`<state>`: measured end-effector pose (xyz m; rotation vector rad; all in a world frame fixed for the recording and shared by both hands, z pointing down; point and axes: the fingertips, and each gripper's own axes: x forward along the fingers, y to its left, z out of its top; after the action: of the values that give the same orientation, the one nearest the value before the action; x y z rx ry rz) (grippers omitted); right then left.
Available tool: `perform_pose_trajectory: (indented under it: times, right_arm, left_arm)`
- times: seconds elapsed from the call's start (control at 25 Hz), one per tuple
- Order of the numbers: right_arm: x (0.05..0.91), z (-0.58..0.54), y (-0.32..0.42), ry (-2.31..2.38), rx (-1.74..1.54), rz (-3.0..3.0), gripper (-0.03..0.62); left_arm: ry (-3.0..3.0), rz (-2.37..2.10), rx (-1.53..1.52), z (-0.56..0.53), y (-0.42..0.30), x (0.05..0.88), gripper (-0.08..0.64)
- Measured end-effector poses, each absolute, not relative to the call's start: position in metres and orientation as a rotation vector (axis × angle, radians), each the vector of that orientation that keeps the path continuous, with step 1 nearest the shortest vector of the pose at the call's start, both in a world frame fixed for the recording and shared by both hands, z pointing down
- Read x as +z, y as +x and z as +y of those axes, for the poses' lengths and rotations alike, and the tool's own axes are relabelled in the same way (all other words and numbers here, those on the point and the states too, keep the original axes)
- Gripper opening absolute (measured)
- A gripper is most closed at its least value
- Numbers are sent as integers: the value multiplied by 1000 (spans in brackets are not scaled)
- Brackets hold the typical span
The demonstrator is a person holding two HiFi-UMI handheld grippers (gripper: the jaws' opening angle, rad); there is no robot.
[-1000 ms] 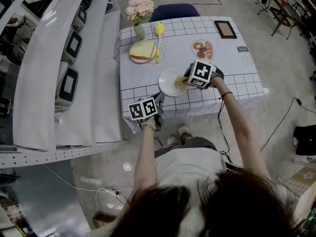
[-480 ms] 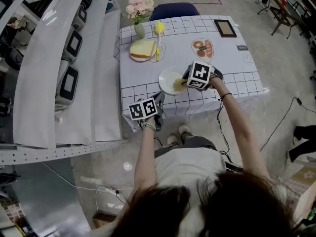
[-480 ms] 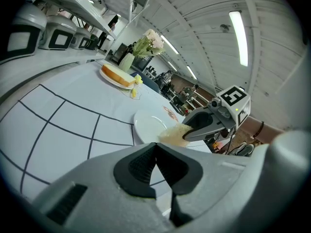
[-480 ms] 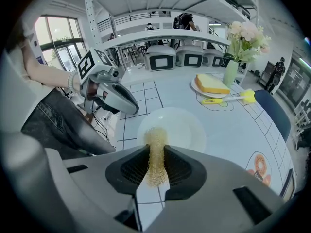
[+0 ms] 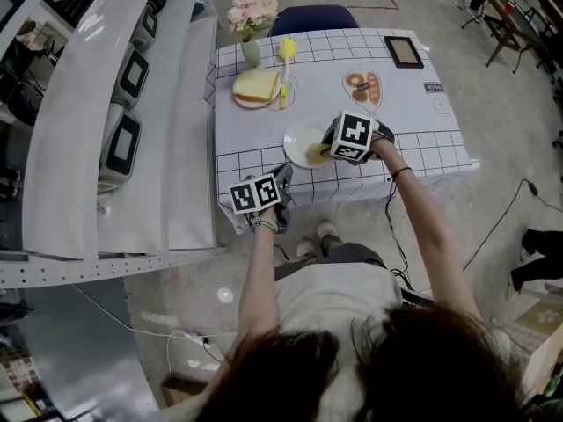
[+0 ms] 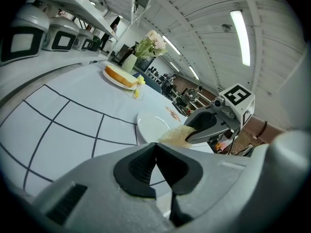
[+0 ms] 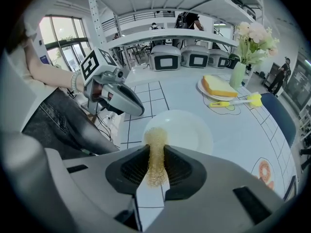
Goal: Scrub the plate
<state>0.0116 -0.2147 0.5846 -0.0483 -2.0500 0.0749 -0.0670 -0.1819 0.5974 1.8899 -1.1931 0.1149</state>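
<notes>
A white plate (image 5: 302, 139) lies near the table's front edge, also seen in the right gripper view (image 7: 187, 130) and the left gripper view (image 6: 151, 125). My right gripper (image 5: 324, 149) is shut on a golden wire scrubber (image 7: 155, 152), whose tip rests on the plate's near rim. The scrubber (image 6: 176, 136) shows as a yellow tuft under the right gripper (image 6: 210, 125). My left gripper (image 5: 278, 179) hovers at the table's front left, just short of the plate. Its jaws (image 6: 156, 147) are shut with nothing between them.
At the back of the gridded tablecloth (image 5: 413, 121) stand a plate with bread (image 5: 255, 87), a yellow brush (image 5: 283, 63), a vase of flowers (image 5: 251, 20), a picture frame (image 5: 402, 52) and a doughnut mat (image 5: 361, 87). A blue chair (image 5: 310, 18) is behind; shelves with appliances (image 5: 123, 143) run along the left.
The right gripper has slid a little to the left over the plate with the scrubber in it. The left gripper has hardly moved.
</notes>
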Motion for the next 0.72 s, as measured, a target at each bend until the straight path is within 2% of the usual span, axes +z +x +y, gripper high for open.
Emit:
perform_pose_trajectory:
  times: [0.72]
  right_arm:
    - [585, -211, -15, -158, 43, -2072, 80]
  left_arm:
    - [1859, -1233, 93, -186, -76, 598, 11]
